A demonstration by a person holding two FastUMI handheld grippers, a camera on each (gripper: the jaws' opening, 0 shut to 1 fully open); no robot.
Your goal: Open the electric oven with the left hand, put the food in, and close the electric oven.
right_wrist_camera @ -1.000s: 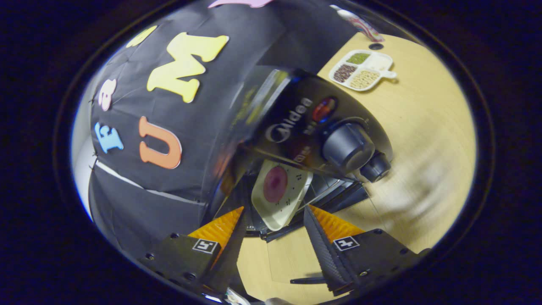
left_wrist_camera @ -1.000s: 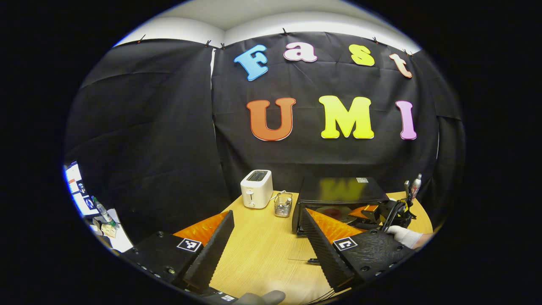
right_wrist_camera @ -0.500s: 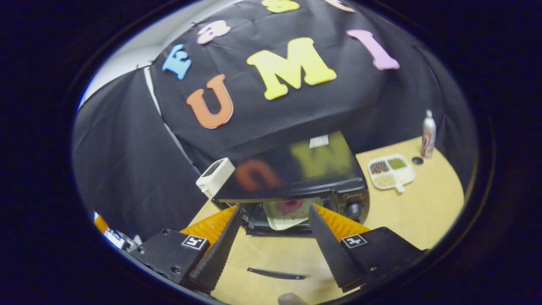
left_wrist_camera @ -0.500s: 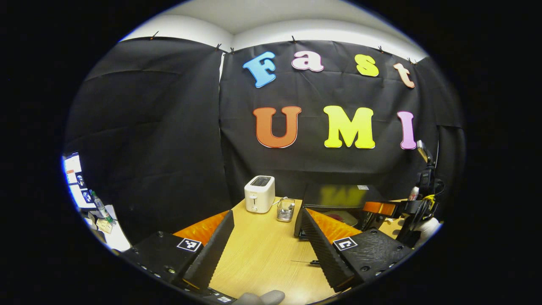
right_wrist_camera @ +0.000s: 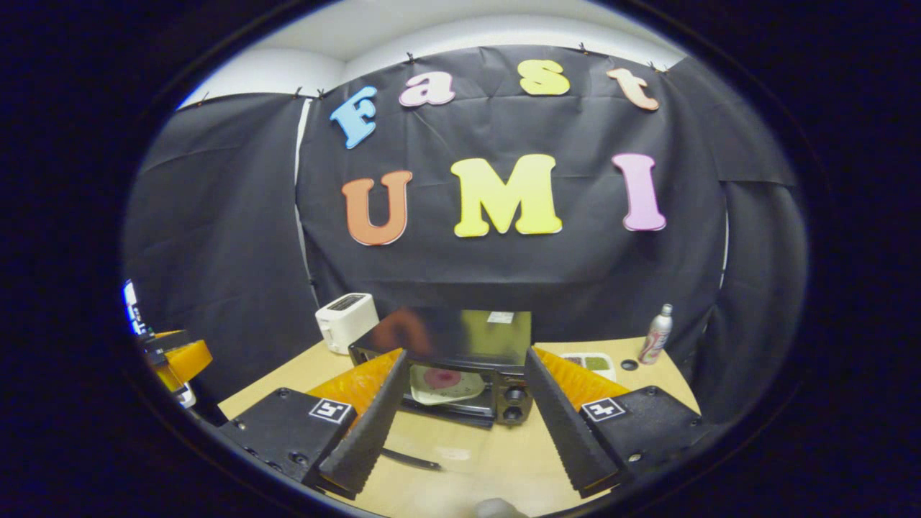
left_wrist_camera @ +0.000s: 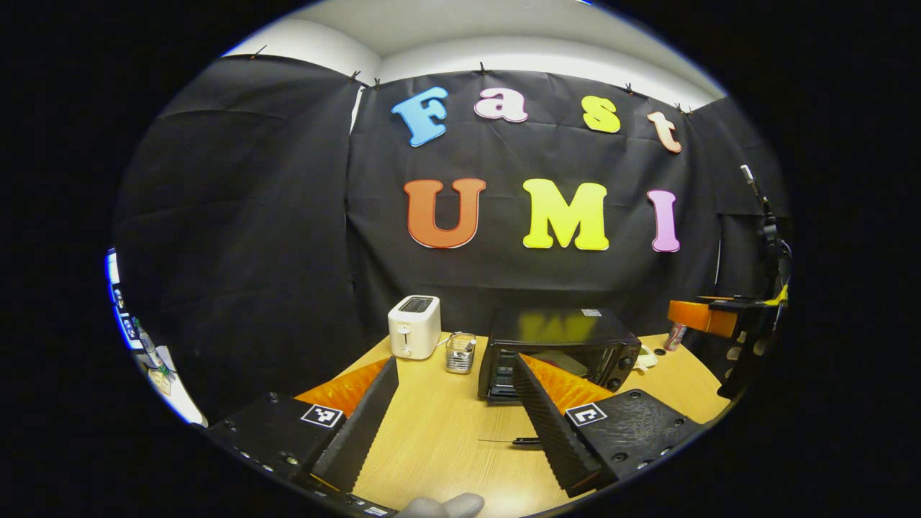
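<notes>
The right gripper (right_wrist_camera: pixel 460 424) has pulled back from the electric oven (right_wrist_camera: pixel 460 360); plate (right_wrist_camera: pixel 445 383) inside. Both grippers' fingers apart, empty. The stiff, hinged door wants lifting by its handle (right_wrist_camera: pixel 410 460).

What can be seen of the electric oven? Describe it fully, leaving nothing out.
The electric oven is a black, glossy box standing upright on the wooden table, right of the white toaster. Its shiny top mirrors the wall behind. The door is down, lying flat toward the camera with its dark handle bar near the table. Inside sits a pale tray with a reddish round of food. Two dark knobs stack on the right front panel. Neither gripper touches it.
</notes>
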